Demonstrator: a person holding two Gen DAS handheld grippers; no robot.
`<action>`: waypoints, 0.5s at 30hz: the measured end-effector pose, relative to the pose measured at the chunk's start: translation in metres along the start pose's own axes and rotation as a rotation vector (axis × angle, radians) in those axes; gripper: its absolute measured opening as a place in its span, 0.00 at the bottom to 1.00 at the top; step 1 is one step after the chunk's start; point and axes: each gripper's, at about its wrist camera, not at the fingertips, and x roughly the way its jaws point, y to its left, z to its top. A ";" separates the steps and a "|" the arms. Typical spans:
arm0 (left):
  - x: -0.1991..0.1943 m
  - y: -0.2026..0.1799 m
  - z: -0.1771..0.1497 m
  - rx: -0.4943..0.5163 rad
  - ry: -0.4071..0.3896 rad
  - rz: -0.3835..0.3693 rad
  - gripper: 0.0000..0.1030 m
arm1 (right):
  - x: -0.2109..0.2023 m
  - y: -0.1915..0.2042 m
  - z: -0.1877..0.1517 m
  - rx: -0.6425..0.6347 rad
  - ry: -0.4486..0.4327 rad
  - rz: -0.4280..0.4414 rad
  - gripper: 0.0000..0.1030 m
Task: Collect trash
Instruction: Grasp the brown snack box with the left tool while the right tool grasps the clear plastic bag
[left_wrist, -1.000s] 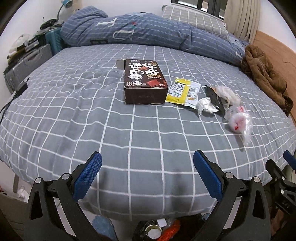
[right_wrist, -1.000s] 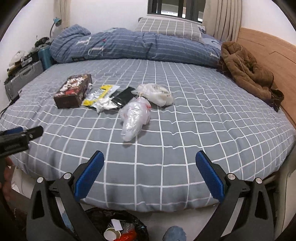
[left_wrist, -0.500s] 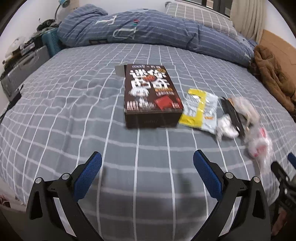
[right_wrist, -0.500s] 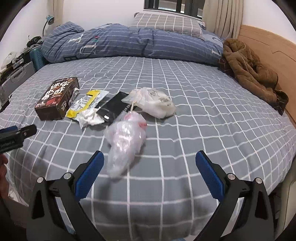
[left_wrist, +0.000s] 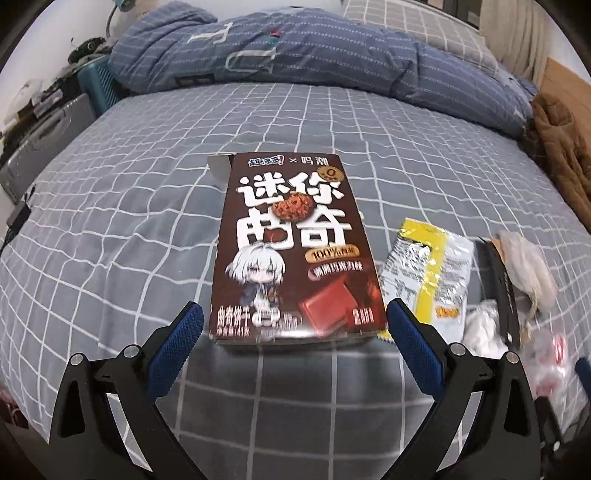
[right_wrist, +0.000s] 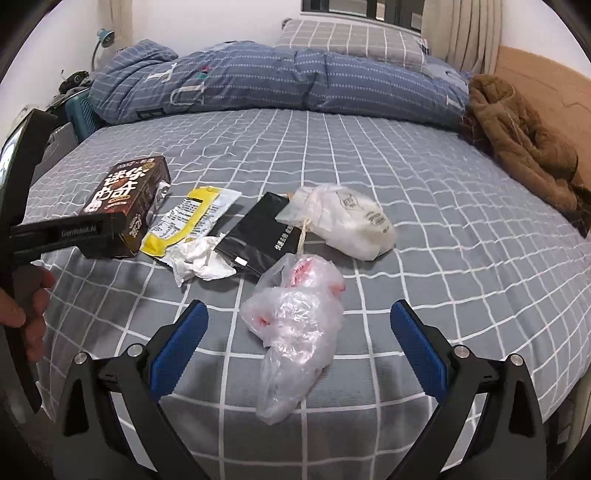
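A brown cookie box (left_wrist: 291, 254) lies flat on the grey checked bed (left_wrist: 110, 240). My left gripper (left_wrist: 293, 328) is open, its blue fingers on either side of the box's near end, not touching it. The box also shows in the right wrist view (right_wrist: 125, 199), with the left gripper's body in front of it. My right gripper (right_wrist: 299, 325) is open around the near end of a clear crumpled plastic bag (right_wrist: 295, 325). Beyond lie a yellow wrapper (right_wrist: 192, 218), a crumpled tissue (right_wrist: 201, 260), a black packet (right_wrist: 260, 232) and a white bag (right_wrist: 343, 221).
A rolled blue duvet (right_wrist: 277, 81) and pillow (right_wrist: 351, 40) lie at the far end of the bed. A brown coat (right_wrist: 524, 144) lies at the right by the wooden headboard. Suitcases (left_wrist: 40, 136) stand left of the bed.
Both grippers have moved forward over the bed. The left one has closed in on the cookie box, the right one on the clear plastic bag. The floor bin is out of view.
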 end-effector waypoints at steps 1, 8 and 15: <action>0.002 0.000 0.002 -0.004 0.000 0.006 0.94 | 0.003 0.000 0.000 0.003 0.008 0.005 0.87; 0.014 -0.003 0.003 -0.033 -0.006 0.024 0.94 | 0.007 0.001 -0.003 -0.002 0.033 0.005 0.82; 0.024 -0.004 -0.005 -0.018 0.007 0.032 0.87 | 0.014 0.000 -0.005 -0.003 0.081 0.034 0.64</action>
